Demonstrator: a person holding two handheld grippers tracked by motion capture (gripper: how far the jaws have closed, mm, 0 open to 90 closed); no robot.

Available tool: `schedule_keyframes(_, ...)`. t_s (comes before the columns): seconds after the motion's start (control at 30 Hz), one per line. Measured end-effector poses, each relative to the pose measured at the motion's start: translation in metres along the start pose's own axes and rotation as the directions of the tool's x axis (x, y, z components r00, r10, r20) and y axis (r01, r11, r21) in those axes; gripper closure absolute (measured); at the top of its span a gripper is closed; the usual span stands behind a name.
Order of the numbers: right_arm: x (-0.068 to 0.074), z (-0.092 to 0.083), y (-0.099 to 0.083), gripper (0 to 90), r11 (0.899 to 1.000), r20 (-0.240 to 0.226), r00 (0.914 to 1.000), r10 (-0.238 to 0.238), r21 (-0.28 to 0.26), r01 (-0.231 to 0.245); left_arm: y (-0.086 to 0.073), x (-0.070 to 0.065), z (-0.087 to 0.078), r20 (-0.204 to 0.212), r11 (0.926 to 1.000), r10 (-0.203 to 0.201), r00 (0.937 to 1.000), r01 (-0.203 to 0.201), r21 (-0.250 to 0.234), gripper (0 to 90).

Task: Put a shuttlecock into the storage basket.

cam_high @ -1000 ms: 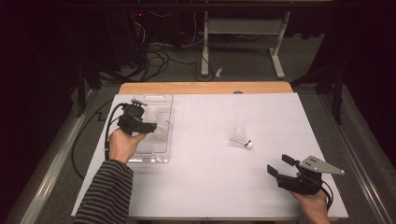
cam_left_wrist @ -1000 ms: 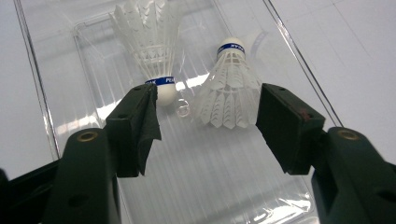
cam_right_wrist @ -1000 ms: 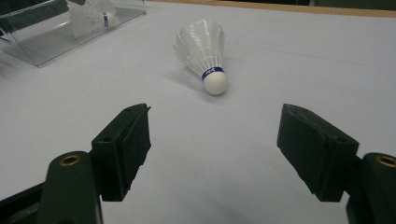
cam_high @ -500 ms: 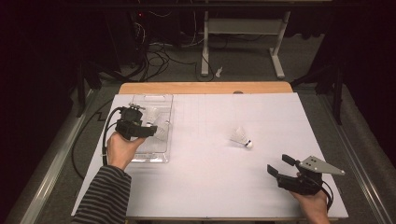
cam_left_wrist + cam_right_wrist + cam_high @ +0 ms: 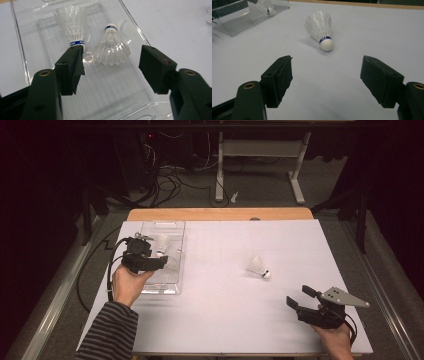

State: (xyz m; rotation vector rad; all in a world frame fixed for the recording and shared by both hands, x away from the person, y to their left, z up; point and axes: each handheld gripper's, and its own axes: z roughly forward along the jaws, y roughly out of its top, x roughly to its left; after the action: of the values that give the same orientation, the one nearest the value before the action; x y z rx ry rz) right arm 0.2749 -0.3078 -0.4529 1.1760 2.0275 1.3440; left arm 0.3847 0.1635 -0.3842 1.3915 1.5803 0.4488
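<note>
Left gripper, seen from the high view, hangs over the clear plastic tray at the left of the white table, its jaws spread with nothing between them; two shuttlecocks lie in the tray under and just beyond it, hard to tell apart from here. Right gripper rests near the table's front right corner, jaws likewise spread and empty, pointing toward a loose shuttlecock that lies on its side on the bare table, well apart from the tray and apart from the gripper. From the left gripper view, the left gripper shows both black jaws standing wide above the tray, gripping nothing. Beyond them lie the first tray shuttlecock, its blue-banded cork just behind the left jaw's tip, and the second tray shuttlecock, feathers toward the camera and cork away; the two lie just beside each other. From the right gripper view, the right gripper has its jaws released and empty over bare table, the loose shuttlecock lying ahead between their lines, cork toward the camera, and the tray at upper left.
</note>
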Motion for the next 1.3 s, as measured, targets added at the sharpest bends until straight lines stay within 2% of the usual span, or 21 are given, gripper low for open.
schedule_keyframes(0.47,-0.001,0.000,0.000,26.4,1.000,0.003,1.0000,0.000,-0.002,0.000,-0.007,-0.011,-0.013,0.049,0.9990,0.026,0.9985,-0.024,-0.037,36.3)
schedule_keyframes(0.77,-0.001,-0.001,0.000,26.4,1.000,0.004,1.0000,0.000,-0.005,0.000,-0.008,-0.012,-0.020,0.076,0.9989,0.008,0.9970,-0.004,-0.048,36.6)
schedule_keyframes(1.07,-0.001,0.000,0.000,26.4,1.000,0.003,1.0000,0.000,-0.002,0.000,-0.015,-0.015,-0.030,0.117,0.9983,-0.003,0.9931,0.010,-0.057,36.6)
schedule_keyframes(1.3,-0.001,-0.001,0.000,26.4,1.000,0.001,1.0000,0.000,-0.004,0.000,-0.018,-0.016,-0.033,0.133,0.9975,-0.011,0.9911,0.020,-0.067,36.6)
